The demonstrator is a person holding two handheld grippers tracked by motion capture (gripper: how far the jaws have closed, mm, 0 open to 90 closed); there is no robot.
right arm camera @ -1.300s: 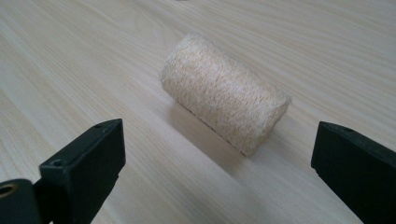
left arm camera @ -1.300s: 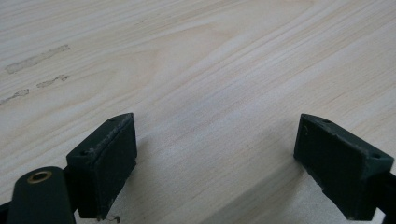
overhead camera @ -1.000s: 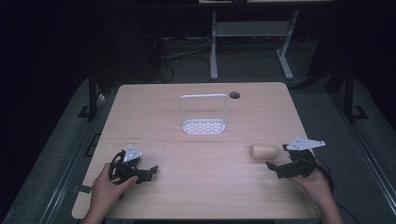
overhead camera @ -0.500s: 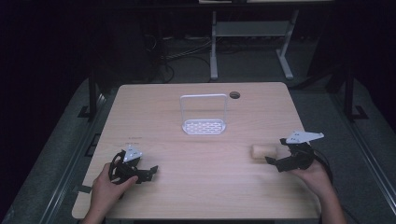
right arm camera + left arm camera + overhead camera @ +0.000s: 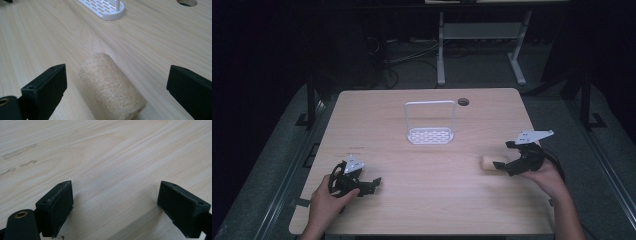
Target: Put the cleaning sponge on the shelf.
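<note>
The right tongs (image 5: 501, 161) have moved forward to the tan fibre roll (image 5: 112, 88), jaws spread either side, not touching. Left tongs (image 5: 371, 184) rest spread on the desk (image 5: 422, 200). White rack (image 5: 430, 134) stands beyond.

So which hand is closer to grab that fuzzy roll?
The right. The right gripper is open, its jaws on either side of the loofah roll. The left gripper sits across the table, over bare wood.

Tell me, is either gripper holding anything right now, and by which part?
Nothing is held. The right gripper is open with the loofah roll lying on the table between its jaws, untouched. The left gripper is open over bare wood.
</note>
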